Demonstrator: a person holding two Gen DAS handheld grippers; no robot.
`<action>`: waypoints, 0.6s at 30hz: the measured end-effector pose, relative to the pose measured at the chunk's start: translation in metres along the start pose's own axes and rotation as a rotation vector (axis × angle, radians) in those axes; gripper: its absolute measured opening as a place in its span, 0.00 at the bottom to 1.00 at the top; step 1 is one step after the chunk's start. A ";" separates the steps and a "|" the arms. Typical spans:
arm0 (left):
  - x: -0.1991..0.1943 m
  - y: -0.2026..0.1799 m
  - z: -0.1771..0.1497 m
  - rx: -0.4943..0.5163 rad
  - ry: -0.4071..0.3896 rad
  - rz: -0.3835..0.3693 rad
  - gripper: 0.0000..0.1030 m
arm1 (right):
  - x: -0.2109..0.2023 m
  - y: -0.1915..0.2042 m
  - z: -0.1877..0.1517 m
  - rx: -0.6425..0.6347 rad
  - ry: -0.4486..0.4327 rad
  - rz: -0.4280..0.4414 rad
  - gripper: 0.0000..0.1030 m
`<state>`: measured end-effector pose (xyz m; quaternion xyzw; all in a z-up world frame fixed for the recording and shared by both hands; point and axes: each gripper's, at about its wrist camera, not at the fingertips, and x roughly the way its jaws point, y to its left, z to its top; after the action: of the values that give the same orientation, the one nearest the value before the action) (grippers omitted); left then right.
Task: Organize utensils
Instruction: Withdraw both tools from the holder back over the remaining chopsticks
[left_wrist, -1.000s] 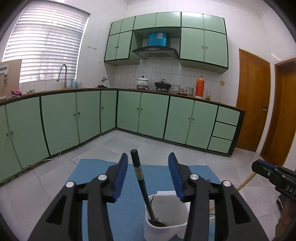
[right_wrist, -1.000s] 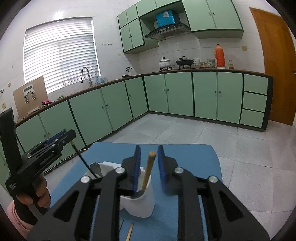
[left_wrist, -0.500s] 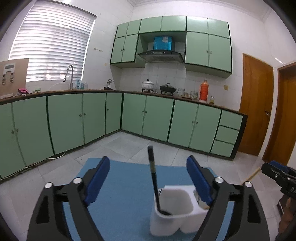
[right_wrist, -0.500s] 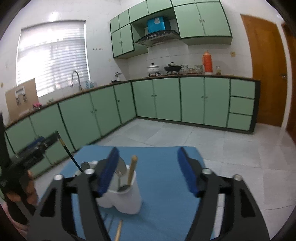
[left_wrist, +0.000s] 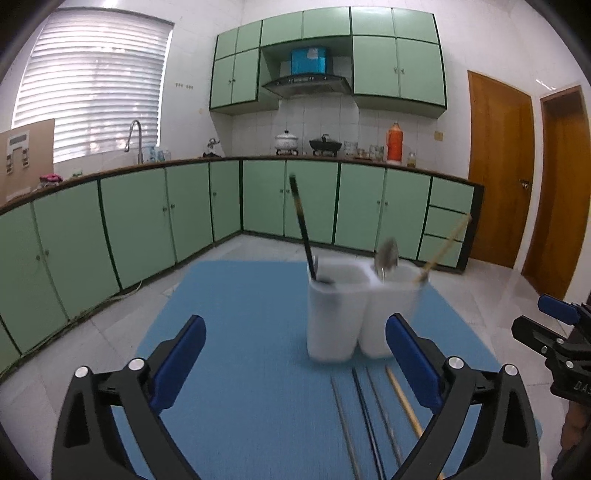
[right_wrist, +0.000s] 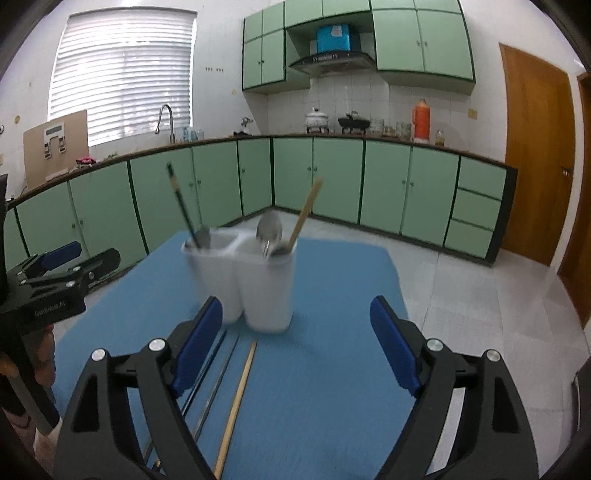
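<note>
We look first at the left gripper (left_wrist: 293, 360). Its jaws have just been opening and now stand wide apart, and nothing is between the blue pads. The right gripper (right_wrist: 297, 345) has also just been opening its jaws; they are spread wide and empty too.

The white holder (left_wrist: 364, 314) stands upright on the blue mat (left_wrist: 240, 332), in the middle right of the left wrist view and in the middle of the right wrist view. It has two compartments. In the left wrist view the compartment at left holds a black chopstick (left_wrist: 303, 225), which leans to the upper left. The compartment at right holds a spoon (left_wrist: 386, 256) and a wooden chopstick (left_wrist: 445, 247), which leans to the upper right.

What remains for the task, we judge, are the loose chopsticks (left_wrist: 373, 417) on the mat. They lie just before the holder, toward the bottom of both frames. In the left wrist view they are at the lower right, beside the right pad. In the right wrist view the same loose sticks (right_wrist: 236, 391) are at the lower left, partly under the left pad.

Their long axis runs almost along the line that each gripper points, from the holder toward the camera. So the jaws already stand across the sticks, which suits a pinch. The sticks lie between the two grippers. We cannot say surely which one is nearer.
</note>
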<state>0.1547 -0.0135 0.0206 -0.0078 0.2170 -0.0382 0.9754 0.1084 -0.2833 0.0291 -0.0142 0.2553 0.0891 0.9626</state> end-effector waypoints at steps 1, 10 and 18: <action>-0.004 -0.001 -0.009 -0.002 0.012 0.002 0.93 | -0.003 0.002 -0.007 0.005 0.009 0.004 0.78; -0.031 -0.007 -0.073 -0.005 0.106 0.007 0.93 | -0.021 0.023 -0.072 0.050 0.129 0.004 0.71; -0.052 -0.011 -0.107 0.014 0.137 0.026 0.87 | -0.032 0.033 -0.101 0.060 0.193 0.006 0.59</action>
<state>0.0618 -0.0199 -0.0542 0.0044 0.2832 -0.0276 0.9586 0.0255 -0.2635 -0.0420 0.0069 0.3493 0.0823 0.9334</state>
